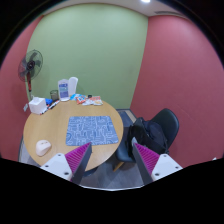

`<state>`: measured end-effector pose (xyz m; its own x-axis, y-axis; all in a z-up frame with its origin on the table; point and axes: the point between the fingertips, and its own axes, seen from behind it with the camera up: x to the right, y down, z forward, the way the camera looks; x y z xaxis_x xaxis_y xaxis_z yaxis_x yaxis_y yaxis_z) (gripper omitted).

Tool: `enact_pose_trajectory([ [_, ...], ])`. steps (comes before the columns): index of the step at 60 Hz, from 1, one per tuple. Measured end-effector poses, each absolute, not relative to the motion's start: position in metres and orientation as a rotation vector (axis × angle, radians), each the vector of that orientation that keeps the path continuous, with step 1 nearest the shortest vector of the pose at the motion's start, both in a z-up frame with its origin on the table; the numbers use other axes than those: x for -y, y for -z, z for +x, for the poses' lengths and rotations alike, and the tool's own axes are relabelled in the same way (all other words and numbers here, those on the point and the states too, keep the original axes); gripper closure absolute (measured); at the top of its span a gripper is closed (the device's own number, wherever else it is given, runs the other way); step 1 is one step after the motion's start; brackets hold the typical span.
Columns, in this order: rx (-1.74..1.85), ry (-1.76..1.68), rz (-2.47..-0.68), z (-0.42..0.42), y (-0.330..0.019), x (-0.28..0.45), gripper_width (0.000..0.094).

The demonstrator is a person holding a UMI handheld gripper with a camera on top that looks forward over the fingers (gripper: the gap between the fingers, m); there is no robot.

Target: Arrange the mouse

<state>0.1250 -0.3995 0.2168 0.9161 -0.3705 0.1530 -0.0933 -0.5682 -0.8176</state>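
A: Where is the mouse [43, 147]?

B: It sits near the edge of the round table [60, 125], left of the fingers and ahead of them, well apart from the blue mat [93, 127].

A: And the gripper [112, 158]?

B: Its fingers are spread wide, with nothing between them; the pink pads [78, 156] face inward. It hangs above the table's near side.

A: What else shows?

B: A black chair [155, 130] stands right of the table. A fan [33, 64] stands by the red wall, and a jug [64, 89] rests at the table's far side.
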Motion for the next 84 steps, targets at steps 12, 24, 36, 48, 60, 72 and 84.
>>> enact_pose_trajectory([
  [12, -0.329, 0.38, -2.218, 0.109, -0.177, 0.409, 0.0099],
  [24, -0.263, 0.244, -2.3, 0.025, -0.113, 0.424, 0.0098],
  [36, -0.113, 0.04, -2.253, -0.11, -0.072, 0.375, 0.0096],
  [48, -0.105, -0.026, -2.244, -0.189, -0.032, 0.3, 0.0096],
  [60, -0.18, 0.015, -2.247, -0.2, -0.01, 0.235, 0.01],
  [72, -0.226, 0.059, -2.262, -0.194, -0.002, 0.204, 0.0115],
  [84, -0.182, 0.097, -2.265, -0.19, 0.008, 0.186, 0.0407],
])
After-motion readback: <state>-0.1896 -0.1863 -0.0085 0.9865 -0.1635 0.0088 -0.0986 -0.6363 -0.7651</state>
